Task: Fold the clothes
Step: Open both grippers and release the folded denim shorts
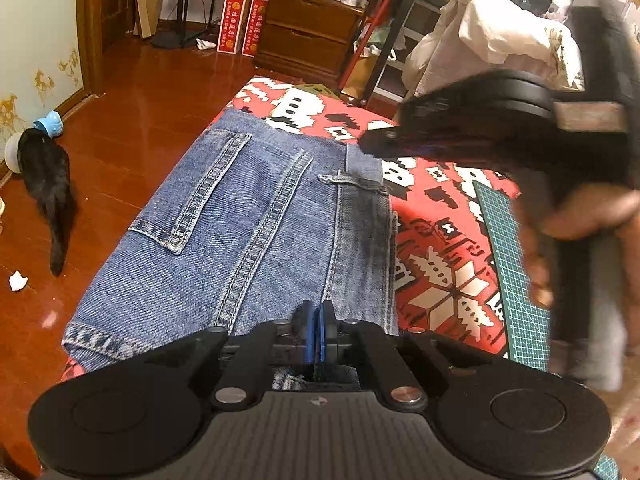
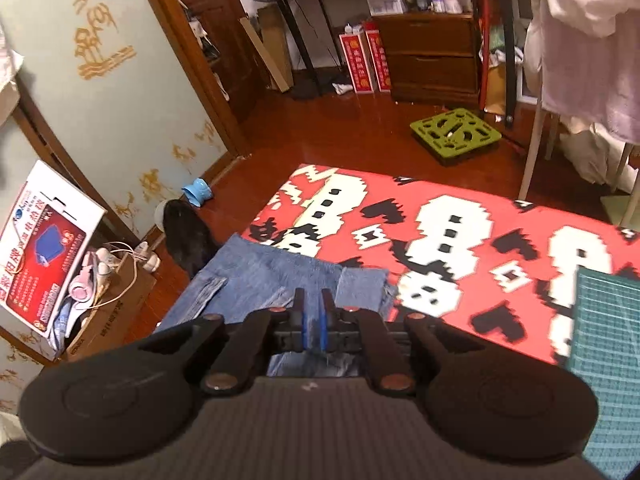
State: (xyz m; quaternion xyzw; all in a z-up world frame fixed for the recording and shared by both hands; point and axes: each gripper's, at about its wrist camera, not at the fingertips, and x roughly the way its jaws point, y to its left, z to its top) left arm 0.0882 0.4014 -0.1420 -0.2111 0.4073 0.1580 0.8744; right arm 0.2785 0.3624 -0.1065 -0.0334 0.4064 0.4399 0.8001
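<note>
A red, white and black patterned cloth [image 2: 460, 236] covers the work surface, over a glossy reddish wood floor [image 1: 132, 120], and everything here is placed off that cloth. Right at its near left corner lie the jeans [image 1: 248, 216], folded flat, back pocket and seams facing up, one edge hanging toward the floor side. The left gripper [image 1: 316, 334] sits low over the near hem, blue pads pressed together; denim shows beneath them, but I can't tell if any cloth is pinched. The right gripper [image 2: 313, 320] hovers above the jeans [image 2: 280, 280], its jaws a narrow gap apart, nothing between them. In the left view it appears blurred [image 1: 460, 136] over the cloth's middle, a hand [image 1: 580, 216] round its handle. A green cutting mat [image 2: 612, 344] lies on the cloth's right side. Off the left edge, a black cat [image 1: 48, 184] stands on the floor by a blue bowl [image 1: 50, 122]. Beyond the far edge: a green perforated tray [image 2: 456, 132], then a wooden drawer cabinet [image 2: 432, 60].
</note>
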